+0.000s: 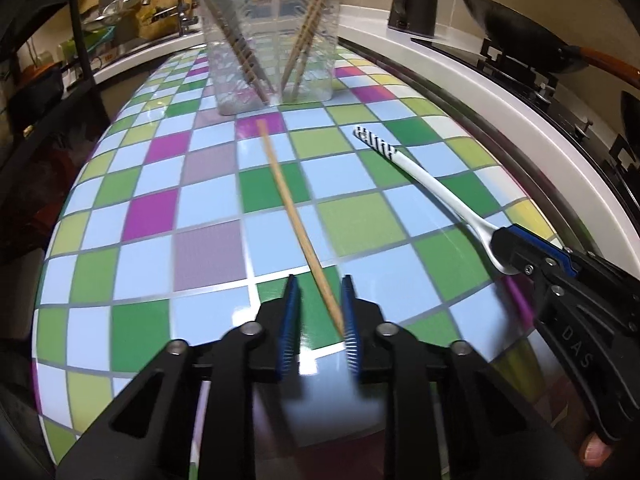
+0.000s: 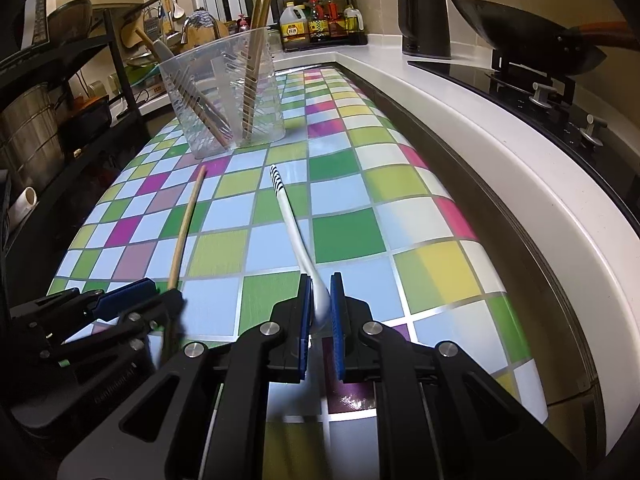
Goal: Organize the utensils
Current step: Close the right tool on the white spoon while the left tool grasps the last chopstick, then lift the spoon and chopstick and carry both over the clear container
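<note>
A clear plastic holder (image 1: 276, 44) with several wooden chopsticks stands at the far end of the checkered table; it also shows in the right wrist view (image 2: 224, 96). A single wooden chopstick (image 1: 296, 216) lies on the table, its near end between the fingers of my left gripper (image 1: 320, 292), which is open around it. The chopstick also shows in the right wrist view (image 2: 186, 224). My right gripper (image 2: 320, 292) is shut on the bowl end of a white spoon (image 2: 292, 224) with a striped handle tip. The spoon shows in the left wrist view (image 1: 424, 184).
The colourful checkered tablecloth (image 1: 192, 208) covers the table. A white counter (image 2: 500, 152) runs along the right with a black kettle (image 2: 424, 20), a wok (image 2: 532, 36) on a stove and condiment bottles (image 2: 320, 20). A dark shelf rack (image 2: 60, 92) stands at the left.
</note>
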`<state>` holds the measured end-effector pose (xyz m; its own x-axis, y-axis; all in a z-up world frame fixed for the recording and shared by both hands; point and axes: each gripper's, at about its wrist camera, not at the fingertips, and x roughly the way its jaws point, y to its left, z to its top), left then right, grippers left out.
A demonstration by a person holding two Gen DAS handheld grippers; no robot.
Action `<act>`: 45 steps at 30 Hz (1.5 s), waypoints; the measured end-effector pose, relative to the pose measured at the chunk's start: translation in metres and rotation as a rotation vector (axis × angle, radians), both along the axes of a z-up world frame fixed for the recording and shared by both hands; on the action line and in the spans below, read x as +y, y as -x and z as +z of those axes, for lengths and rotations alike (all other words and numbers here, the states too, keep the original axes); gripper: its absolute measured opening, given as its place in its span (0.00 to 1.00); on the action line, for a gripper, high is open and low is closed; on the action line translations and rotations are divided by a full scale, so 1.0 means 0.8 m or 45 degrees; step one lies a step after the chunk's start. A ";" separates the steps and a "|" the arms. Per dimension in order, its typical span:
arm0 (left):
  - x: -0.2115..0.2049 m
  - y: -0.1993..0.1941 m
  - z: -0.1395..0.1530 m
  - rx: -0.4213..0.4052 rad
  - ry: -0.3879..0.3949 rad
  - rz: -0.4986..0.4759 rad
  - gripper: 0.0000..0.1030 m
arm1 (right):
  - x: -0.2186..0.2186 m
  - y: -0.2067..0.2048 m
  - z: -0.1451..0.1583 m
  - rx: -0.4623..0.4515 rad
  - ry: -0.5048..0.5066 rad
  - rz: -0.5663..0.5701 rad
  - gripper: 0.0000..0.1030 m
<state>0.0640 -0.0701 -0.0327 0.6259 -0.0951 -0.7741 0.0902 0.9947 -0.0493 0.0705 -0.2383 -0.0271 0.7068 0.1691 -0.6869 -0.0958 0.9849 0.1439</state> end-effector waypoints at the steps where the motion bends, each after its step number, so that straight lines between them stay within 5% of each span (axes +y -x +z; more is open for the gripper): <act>1: 0.008 0.001 0.000 0.003 0.007 0.016 0.09 | 0.003 0.001 0.000 0.000 0.003 0.003 0.10; 16: 0.084 0.045 -0.004 -0.044 0.061 0.069 0.06 | 0.059 0.023 0.000 -0.092 0.260 -0.026 0.09; 31: 0.082 0.062 -0.010 -0.150 0.049 0.110 0.07 | 0.039 0.026 -0.011 -0.077 0.113 -0.013 0.10; 45: 0.082 0.067 -0.013 -0.167 0.042 0.114 0.07 | 0.045 0.028 -0.014 -0.078 0.115 0.014 0.13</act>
